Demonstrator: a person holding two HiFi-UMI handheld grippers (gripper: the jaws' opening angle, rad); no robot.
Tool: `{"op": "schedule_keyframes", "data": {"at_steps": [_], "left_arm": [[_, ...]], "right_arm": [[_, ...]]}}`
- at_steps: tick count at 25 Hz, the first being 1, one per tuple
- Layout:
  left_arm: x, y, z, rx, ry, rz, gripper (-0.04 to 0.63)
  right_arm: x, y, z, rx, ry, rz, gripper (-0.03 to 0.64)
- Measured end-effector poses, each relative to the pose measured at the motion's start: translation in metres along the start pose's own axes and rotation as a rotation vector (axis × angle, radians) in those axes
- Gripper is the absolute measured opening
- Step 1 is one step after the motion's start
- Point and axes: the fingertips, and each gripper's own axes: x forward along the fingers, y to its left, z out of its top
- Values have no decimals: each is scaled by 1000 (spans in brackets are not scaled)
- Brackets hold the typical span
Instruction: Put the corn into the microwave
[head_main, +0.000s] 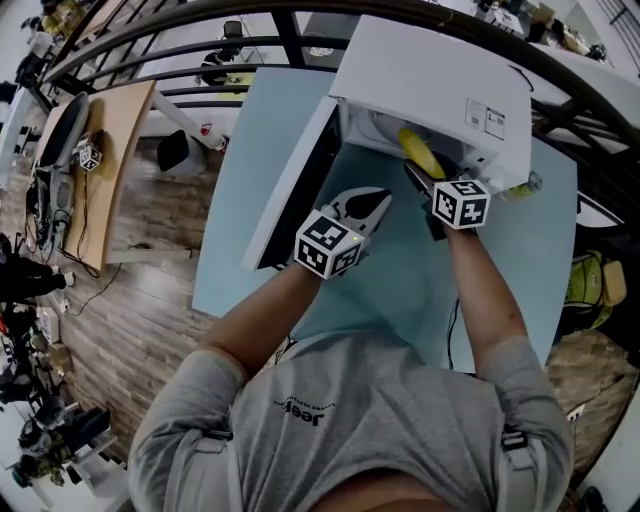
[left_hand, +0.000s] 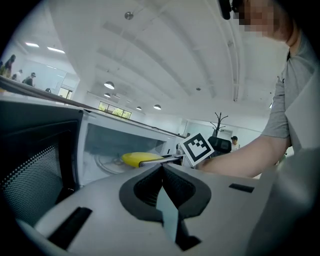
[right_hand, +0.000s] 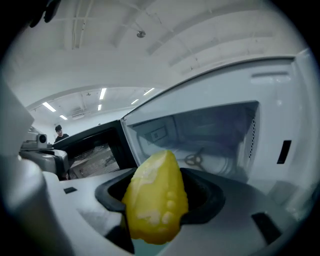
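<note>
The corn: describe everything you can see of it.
The corn is a yellow cob piece tapering to a blunt tip, with rows of kernels and pale patches. The right gripper is shut on it, dark pads on either side, tip pointing forward. It is held in the mouth of the open white microwave, over the glass turntable; whether it touches that cannot be told.

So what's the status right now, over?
Right gripper shut on corn, at the mouth of the microwave. Left gripper jaws together, empty, beside it. Door wide open, nothing blocking.
</note>
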Motion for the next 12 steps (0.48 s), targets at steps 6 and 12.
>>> {"op": "schedule_keyframes", "data": {"at_steps": [6,12], "left_arm": [[9,2,-14,15,15,-6,18],[15,8,-26,5,25,-4,18]], "right_arm": [[24,-11,2,-43,1,-43,270],[44,-21,-1,-63,11,-78,270]]}}
